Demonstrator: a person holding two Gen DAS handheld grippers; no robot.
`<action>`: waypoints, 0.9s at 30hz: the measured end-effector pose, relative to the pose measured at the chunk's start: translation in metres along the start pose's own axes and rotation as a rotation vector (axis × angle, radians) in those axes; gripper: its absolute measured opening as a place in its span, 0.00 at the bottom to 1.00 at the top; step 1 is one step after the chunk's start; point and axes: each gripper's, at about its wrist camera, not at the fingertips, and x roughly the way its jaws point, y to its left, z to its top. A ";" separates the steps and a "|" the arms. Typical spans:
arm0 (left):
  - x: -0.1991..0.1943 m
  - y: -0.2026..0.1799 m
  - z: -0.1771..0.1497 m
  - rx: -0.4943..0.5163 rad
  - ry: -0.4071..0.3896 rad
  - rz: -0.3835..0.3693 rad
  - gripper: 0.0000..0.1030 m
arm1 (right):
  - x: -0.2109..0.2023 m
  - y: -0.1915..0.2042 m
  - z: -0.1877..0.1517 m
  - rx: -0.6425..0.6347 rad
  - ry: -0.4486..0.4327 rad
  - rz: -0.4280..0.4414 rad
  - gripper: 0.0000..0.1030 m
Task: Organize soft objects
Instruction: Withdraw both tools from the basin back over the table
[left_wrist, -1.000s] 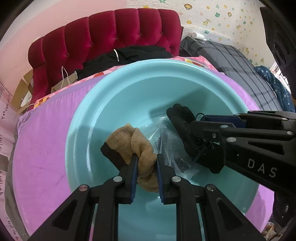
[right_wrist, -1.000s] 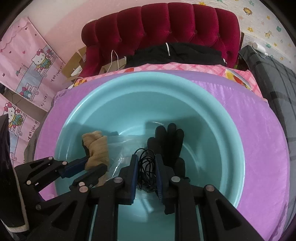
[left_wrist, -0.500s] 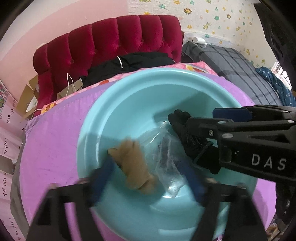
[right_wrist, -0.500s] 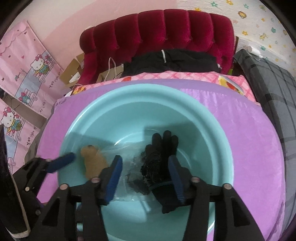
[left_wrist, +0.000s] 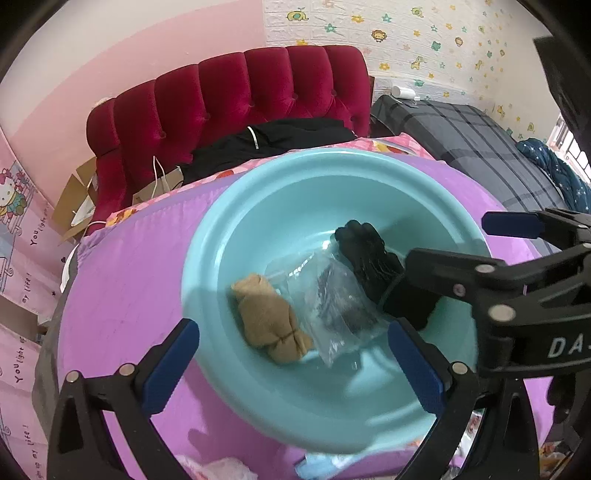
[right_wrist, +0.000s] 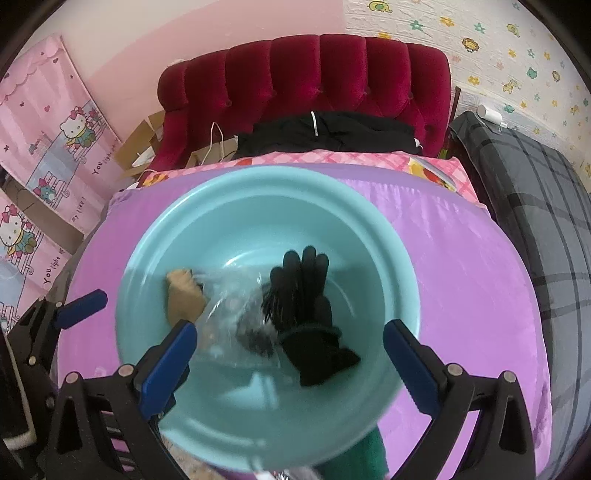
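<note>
Turquoise plastic basin (left_wrist: 236, 221) resting on a purple bedspread (left_wrist: 122, 295), seen from 2 wrist cameras angled down into it. On the basin floor lie 3 soft items in a row: a tan knitted glove (left_wrist: 269, 321) bunched at the left, a clear plastic bag (left_wrist: 332, 306) with dark contents in the middle, and a black glove (left_wrist: 373, 254) at the right with its fingers pointing toward the far rim. The bag touches the tan glove on one side and overlaps the edge of the black glove on the other.

Left gripper (left_wrist: 293, 363): jaws have just been opening and now stand spread wide, blue pads apart above the near side of the basin, the tan glove and bag lying released below and between them, untouched. Right gripper (right_wrist: 290, 363): jaws have likewise just been opening and stand wide, with the black glove's cuff and the bag lying free beneath them; no pad presses on either. In the left view the right gripper enters from the right, above the black glove.

Background: a red tufted headboard (right_wrist: 306, 85), black clothing (right_wrist: 325, 136) heaped at its foot, a pink patterned sheet (right_wrist: 332, 160) beyond the basin, a grey checked blanket (right_wrist: 535, 192) at right, and a wall (right_wrist: 517, 48) with cartoon stickers.
</note>
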 end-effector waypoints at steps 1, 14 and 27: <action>-0.003 -0.001 -0.002 0.000 -0.001 0.002 1.00 | -0.004 -0.001 -0.003 -0.004 0.000 -0.003 1.00; -0.062 -0.014 -0.047 -0.020 -0.033 0.008 1.00 | -0.060 -0.001 -0.054 -0.052 -0.013 -0.024 1.00; -0.101 -0.030 -0.100 -0.018 -0.058 0.030 1.00 | -0.094 -0.004 -0.109 -0.077 -0.028 -0.005 1.00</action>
